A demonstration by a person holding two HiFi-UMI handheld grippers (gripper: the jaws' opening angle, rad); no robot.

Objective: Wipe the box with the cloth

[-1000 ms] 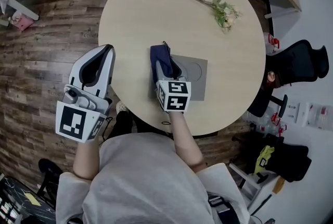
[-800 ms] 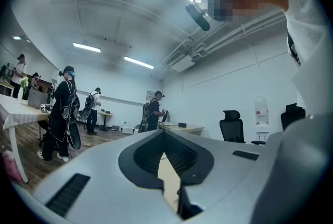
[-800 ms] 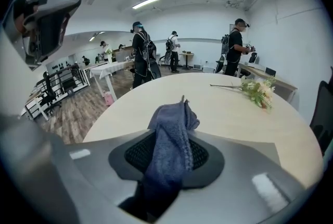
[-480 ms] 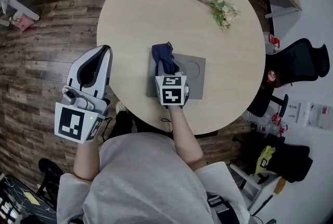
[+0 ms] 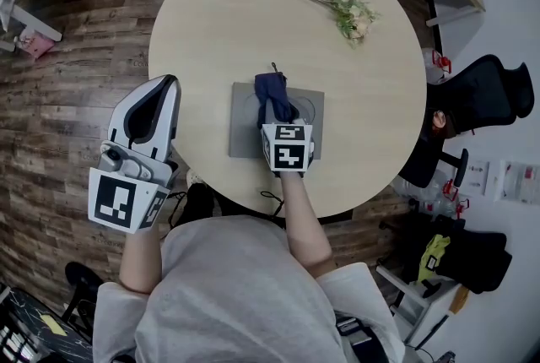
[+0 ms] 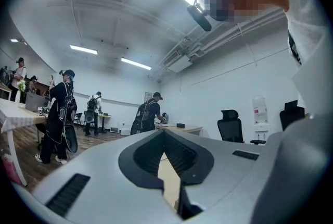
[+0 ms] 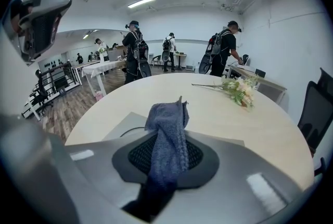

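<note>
While the left gripper (image 5: 169, 87) hangs off the table (image 5: 211, 15) edge, jaws together on nothing, the flat grey box (image 5: 245, 138) lies unbraced beneath the cloth (image 5: 272, 91) pinched in the right gripper (image 5: 278, 110). A hard stroke could slide it.

Open tabletop (image 5: 211, 24) btw box (image 5: 245, 133), flowers (image 5: 351, 13).

We saw the box (image 5: 245, 133) only in part: the cloth (image 5: 272, 91) and right gripper (image 5: 281, 115) covered its middle, and the cloth's lower end lay hidden between the jaws.
</note>
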